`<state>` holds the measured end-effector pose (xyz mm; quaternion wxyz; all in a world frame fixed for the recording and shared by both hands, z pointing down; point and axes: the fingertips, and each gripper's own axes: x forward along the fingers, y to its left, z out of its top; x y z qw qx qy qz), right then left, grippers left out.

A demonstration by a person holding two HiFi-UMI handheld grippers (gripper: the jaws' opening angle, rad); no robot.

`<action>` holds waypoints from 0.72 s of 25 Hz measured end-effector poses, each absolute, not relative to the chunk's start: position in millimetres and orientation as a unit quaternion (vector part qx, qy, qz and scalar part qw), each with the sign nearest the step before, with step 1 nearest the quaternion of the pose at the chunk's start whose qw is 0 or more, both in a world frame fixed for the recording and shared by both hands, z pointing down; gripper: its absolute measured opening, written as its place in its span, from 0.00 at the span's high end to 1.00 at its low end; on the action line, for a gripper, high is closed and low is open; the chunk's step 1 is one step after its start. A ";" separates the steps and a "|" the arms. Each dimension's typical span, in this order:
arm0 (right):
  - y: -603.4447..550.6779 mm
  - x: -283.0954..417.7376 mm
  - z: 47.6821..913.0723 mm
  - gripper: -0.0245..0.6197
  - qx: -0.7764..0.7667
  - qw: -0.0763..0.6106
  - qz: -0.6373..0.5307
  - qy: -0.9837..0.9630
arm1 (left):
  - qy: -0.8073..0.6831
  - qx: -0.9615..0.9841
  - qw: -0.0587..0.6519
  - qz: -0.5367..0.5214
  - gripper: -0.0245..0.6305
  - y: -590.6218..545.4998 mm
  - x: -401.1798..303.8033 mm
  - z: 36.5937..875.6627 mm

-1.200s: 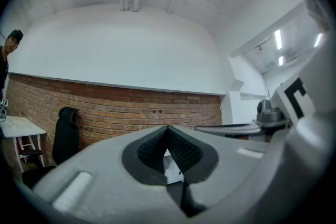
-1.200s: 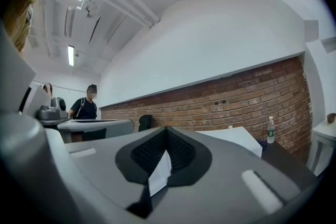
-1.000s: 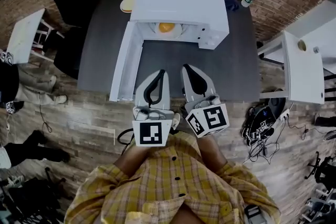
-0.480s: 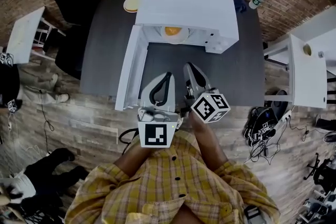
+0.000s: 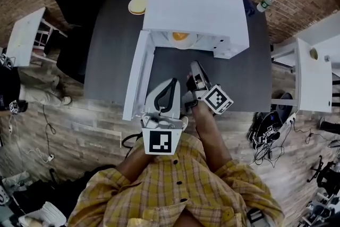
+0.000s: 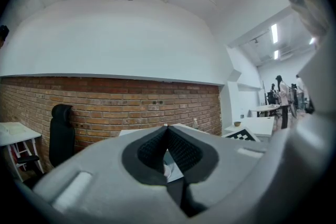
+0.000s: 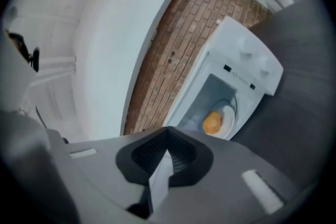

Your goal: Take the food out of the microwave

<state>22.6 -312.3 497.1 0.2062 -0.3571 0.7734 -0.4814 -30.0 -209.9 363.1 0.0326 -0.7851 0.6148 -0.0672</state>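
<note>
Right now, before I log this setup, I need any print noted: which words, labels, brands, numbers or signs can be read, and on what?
No text can be read.
Microwave control panel: two small dark marks, too small to read.
Marker cubes: black-and-white square patterns, no letters.
Bottle at the table's back edge: any label is too small to read.

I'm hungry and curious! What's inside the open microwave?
An orange food sits on a white plate inside the microwave. From above, its top hides the back of the inside.
</note>
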 end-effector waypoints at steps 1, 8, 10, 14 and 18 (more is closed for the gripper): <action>-315.6 20.9 502.2 0.97 -0.351 0.220 -0.499 0.761 | 0.615 -0.785 0.031 -0.067 0.96 -210.7 -31.4 363.9; -336.0 15.6 538.6 0.96 -0.348 0.254 -0.551 0.715 | 0.614 -0.785 0.023 -0.075 0.96 -216.6 -39.1 371.8; -341.7 12.2 546.2 0.95 -0.347 0.258 -0.559 0.707 | 0.615 -0.785 0.017 -0.072 0.96 -218.8 -40.8 373.8; -356.2 7.6 562.5 0.93 -0.354 0.256 -0.568 0.697 | 0.613 -0.787 0.024 -0.070 0.96 -224.6 -44.6 373.9; -367.2 5.2 581.6 0.88 -0.349 0.254 -0.586 0.686 | 0.608 -0.789 0.019 -0.082 0.96 -229.0 -44.7 379.8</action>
